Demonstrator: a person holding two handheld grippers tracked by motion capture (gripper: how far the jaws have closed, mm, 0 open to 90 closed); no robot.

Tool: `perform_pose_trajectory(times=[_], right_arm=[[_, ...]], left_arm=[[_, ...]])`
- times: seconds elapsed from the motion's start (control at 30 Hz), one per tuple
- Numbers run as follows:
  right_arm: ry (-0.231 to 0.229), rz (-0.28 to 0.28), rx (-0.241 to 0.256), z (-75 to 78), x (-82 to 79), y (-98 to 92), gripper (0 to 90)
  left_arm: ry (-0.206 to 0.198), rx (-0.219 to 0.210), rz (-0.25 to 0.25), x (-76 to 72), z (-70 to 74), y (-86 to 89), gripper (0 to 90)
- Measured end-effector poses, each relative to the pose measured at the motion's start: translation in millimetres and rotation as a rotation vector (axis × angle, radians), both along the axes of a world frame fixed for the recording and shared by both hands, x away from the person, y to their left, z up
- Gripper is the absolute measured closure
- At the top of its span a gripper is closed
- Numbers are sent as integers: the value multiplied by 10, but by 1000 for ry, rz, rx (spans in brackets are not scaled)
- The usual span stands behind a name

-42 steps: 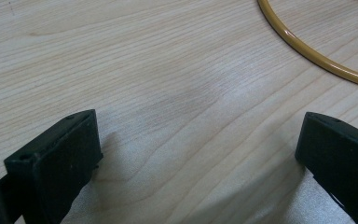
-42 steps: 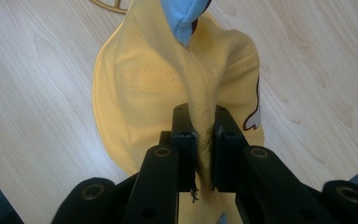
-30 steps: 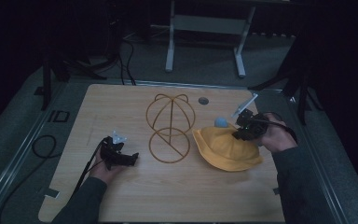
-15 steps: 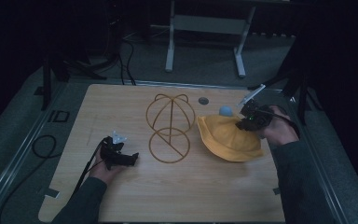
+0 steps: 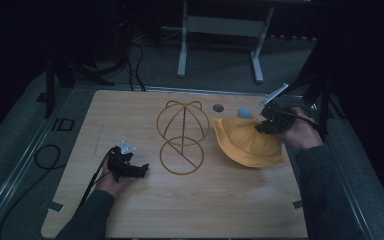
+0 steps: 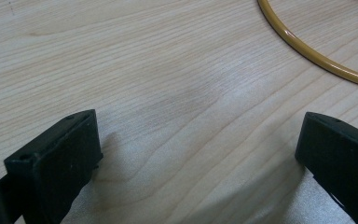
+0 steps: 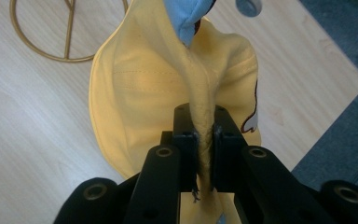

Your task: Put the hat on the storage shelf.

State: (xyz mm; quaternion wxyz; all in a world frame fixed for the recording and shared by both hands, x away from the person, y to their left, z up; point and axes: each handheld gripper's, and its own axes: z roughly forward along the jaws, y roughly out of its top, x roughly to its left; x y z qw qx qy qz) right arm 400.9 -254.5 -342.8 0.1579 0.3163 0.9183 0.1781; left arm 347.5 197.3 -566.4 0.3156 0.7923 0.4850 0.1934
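Note:
A yellow fabric hat (image 5: 247, 142) with a light blue part (image 5: 244, 113) lies on the right of the wooden table (image 5: 130, 115), its far edge lifted. My right gripper (image 5: 266, 125) is shut on that edge. In the right gripper view the yellow cloth (image 7: 168, 79) is pinched between the black jaws of my right gripper (image 7: 204, 128), and the blue part (image 7: 189, 18) hangs beyond it. A gold wire hat stand (image 5: 182, 132) stands mid-table, left of the hat. My left gripper (image 5: 139, 171) rests on the table, open with nothing in it (image 6: 196, 149), near the stand's base ring (image 6: 307, 49).
A small round hole (image 5: 218, 107) sits in the tabletop behind the hat. The table's right edge (image 5: 292, 170) is close to the person's right hand. A black cable (image 5: 45, 155) loops off the left edge. A white frame (image 5: 220, 30) stands on the floor beyond.
My right gripper has pulled the hat's pinched edge up and a little farther back and right, and the blue part has risen with it. The left gripper has stayed put.

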Motion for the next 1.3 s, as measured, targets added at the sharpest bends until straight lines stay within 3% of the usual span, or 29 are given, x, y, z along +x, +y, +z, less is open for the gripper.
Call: perform_pose_trajectory(times=[0.5,0.9,1.3], right_arm=[[-78,8,36,225,-7,-33,831],[-106,2,71,377,9,-95,831],[-130,57,93,503,12,-94,831]], left_arm=[[0,0,0,0,0,0,1],[0,1,0,0,0,0,1],[0,1,0,0,1,0,1]])
